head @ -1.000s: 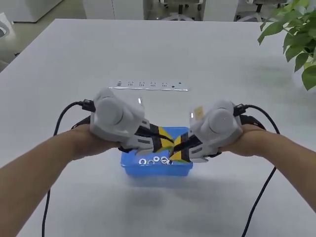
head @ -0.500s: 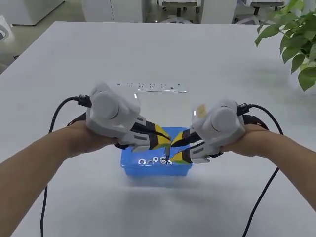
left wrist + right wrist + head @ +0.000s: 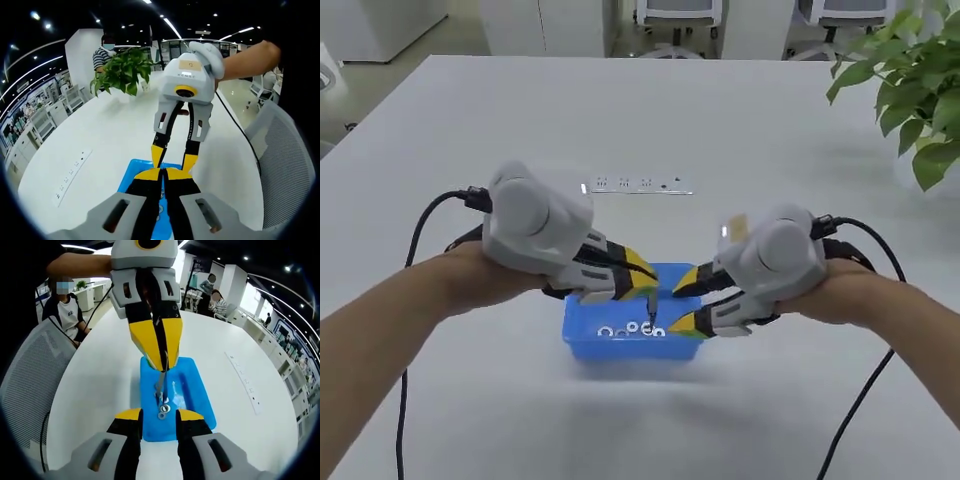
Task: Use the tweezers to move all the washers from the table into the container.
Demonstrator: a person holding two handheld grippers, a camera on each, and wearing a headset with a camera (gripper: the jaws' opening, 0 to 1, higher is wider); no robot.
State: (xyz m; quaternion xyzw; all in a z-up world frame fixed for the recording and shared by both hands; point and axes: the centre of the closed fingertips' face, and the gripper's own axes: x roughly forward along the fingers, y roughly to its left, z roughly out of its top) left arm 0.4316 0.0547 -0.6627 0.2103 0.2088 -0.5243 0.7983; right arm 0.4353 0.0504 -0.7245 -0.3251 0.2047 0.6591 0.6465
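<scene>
Washers (image 3: 635,328) in blue container (image 3: 620,347), left tongs (image 3: 646,286) tight on tweezers (image 3: 161,385), right tongs (image 3: 677,306) agape, empty.

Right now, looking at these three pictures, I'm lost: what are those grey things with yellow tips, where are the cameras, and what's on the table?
A person holds two handheld grippers, tools with two yellow-tipped jaws. The wide picture comes from a headset camera looking down; each round picture comes from a camera riding on one gripper. On the white table sit a blue container with metal washers in it, a power strip and, at one edge, a plant. The left gripper is shut on thin tweezers, tips down by the washers. The right gripper is open, holding nothing.
</scene>
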